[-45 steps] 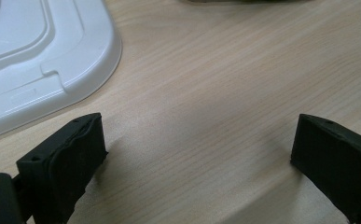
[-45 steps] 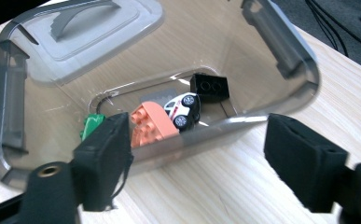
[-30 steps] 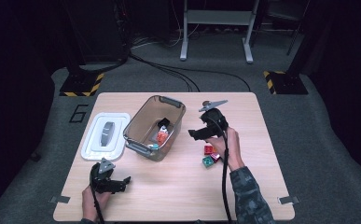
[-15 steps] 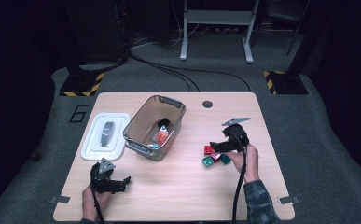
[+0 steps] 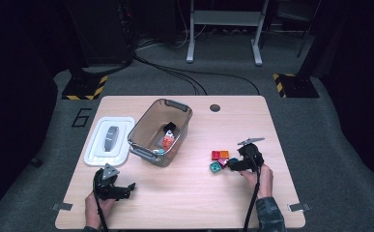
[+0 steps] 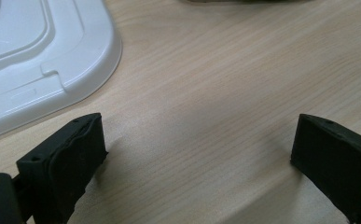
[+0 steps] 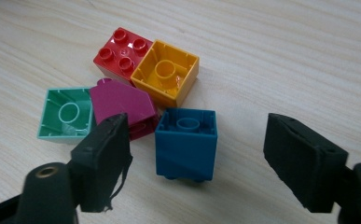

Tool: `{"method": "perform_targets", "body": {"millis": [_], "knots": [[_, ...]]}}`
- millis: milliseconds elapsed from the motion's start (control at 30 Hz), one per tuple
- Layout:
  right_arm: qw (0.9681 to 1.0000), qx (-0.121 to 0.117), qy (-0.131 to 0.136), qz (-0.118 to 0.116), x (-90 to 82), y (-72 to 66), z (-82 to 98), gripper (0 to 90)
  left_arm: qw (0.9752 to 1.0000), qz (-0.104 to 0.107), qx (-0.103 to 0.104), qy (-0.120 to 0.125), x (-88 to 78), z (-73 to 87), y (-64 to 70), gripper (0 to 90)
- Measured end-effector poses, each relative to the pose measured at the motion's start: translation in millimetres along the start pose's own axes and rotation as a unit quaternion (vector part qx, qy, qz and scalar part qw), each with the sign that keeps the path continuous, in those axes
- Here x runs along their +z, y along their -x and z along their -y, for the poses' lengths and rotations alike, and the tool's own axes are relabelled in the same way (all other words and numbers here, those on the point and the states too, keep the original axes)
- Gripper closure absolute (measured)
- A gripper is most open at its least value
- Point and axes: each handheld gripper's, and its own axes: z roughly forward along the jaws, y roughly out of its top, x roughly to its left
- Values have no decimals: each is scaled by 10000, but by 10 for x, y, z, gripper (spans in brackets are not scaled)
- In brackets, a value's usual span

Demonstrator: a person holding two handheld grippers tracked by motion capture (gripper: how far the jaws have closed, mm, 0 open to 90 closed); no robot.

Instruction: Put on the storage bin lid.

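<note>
Wooden table (image 7: 308, 56) bears blue brick (image 7: 186, 142) between right claw's (image 7: 197, 163) closing jaws

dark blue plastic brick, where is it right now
The dark blue plastic brick lies on the wooden table between the right gripper's open fingers, beside the magenta plastic brick and just below the yellow plastic brick.

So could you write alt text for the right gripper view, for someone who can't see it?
Open black tongs hover over a blue toy brick lying on a pale wooden table, not touching it. Behind it cluster a magenta brick, a green brick, a red brick and a yellow brick; green and yellow lie hollow side up.
</note>
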Motion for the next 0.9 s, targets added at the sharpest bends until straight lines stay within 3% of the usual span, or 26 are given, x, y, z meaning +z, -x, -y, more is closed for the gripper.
{"method": "perform_targets", "body": {"millis": [167, 467, 567, 900], "knots": [[9999, -87, 94, 43, 16, -28, 41, 405, 10000, -4, 1, -1, -1, 0, 0, 27], [9998, -165, -29, 109, 76, -77, 60, 473, 10000, 0, 0, 1, 0, 0, 0, 28], [9998, -111, -114, 77, 95, -65, 71, 546, 10000, -1, 2, 0, 0, 0, 0, 28], [9999, -105, 25, 83, 12, -71, 43, 585, 10000, 0, -1, -1, 0, 0, 0, 28]]}}
